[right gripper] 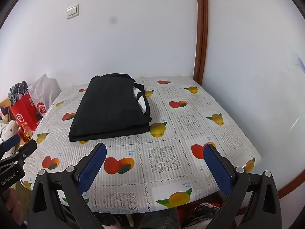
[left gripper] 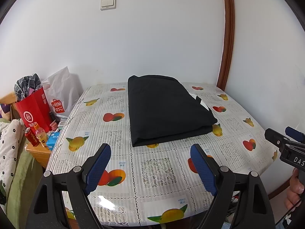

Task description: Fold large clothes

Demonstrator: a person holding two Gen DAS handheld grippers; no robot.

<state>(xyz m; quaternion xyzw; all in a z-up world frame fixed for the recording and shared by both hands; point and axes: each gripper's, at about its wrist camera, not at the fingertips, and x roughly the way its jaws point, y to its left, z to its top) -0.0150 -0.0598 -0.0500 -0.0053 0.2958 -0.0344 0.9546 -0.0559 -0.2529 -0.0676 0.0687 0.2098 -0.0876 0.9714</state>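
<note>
Black garment (left gripper: 167, 108) lies on the table (left gripper: 158, 173), already folded into a thick rectangle with several layers stacked at its near edge. It sits toward the far half of the table, near the wall, and a bit of white lining or label shows at its right side. The fruit-pattern tablecloth (right gripper: 162, 158) is bare between the garment and the near edge.

Both tools are held back from it, above the near edge of the table. The left gripper (left gripper: 150, 169) has its blue pads wide apart and nothing is between them. The right gripper (right gripper: 154, 169) is the same: spread wide, holding nothing. Neither one touches the cloth.

To my judgement the folding itself is finished or nearly finished, and this moment is a pause after the last fold. If one more step is wanted, it would be to press the pile flat or to tuck in the white part on the right side. For that, the right gripper must reach forward over the table to the garment's right edge and close only on the top layer, otherwise the stack may slide open.

At the left of the table stand a red paper bag (left gripper: 35, 108) and some bottles (left gripper: 41, 134), well apart from the work.
</note>
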